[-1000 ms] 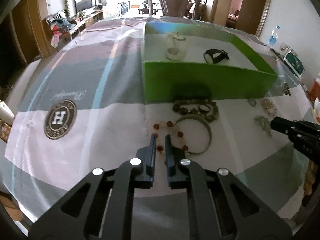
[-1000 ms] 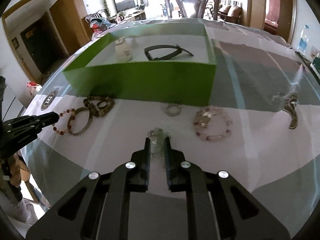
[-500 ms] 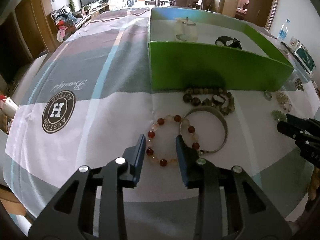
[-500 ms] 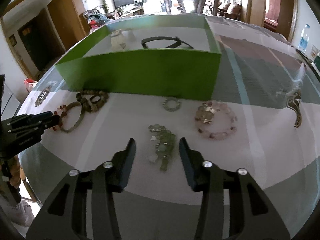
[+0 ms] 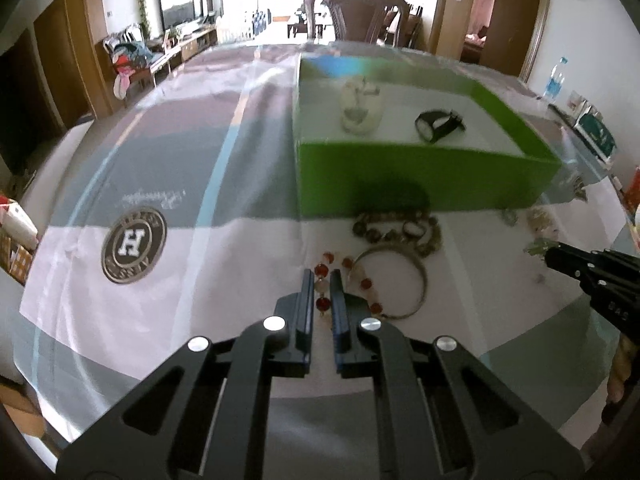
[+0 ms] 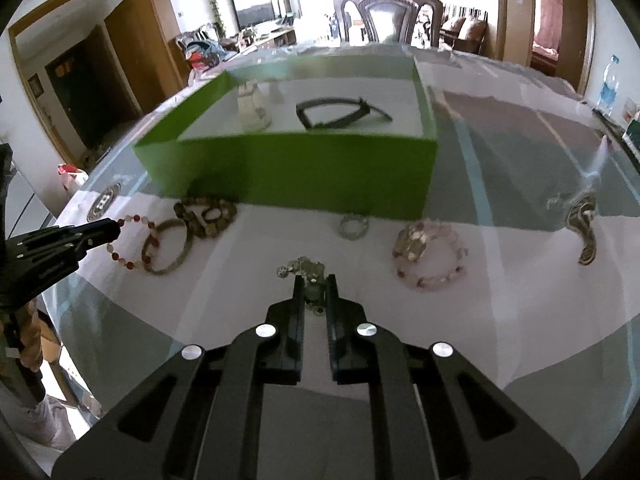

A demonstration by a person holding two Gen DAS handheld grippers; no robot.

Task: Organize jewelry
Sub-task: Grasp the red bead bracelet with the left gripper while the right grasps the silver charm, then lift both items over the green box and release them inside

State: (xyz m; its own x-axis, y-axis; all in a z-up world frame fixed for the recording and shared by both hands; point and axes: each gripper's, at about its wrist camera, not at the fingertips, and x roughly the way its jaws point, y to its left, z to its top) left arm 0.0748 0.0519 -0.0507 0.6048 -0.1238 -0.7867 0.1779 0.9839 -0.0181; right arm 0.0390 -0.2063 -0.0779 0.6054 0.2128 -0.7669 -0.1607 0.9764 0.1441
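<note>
in front of the open green cardboard box [image 5: 424, 184], the left gripper [image 5: 321, 280] has just pinched shut on the red-and-white beaded bracelet [image 5: 360, 280]; the right gripper [image 6: 314, 284] has closed, seemingly clasping the silvery green charm cluster [image 6: 304, 268] on the tablecloth [image 6: 500, 312].

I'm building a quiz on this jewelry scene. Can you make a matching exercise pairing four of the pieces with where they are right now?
Things:
1. red bead bracelet
2. black watch
3. silver charm piece
4. pink bead bracelet

Places:
A. inside the green box
B. between the right gripper fingers
C. loose on the cloth, right of the right gripper
D. between the left gripper fingers

Pairs: 1-D, 2-A, 3-B, 4-C
</note>
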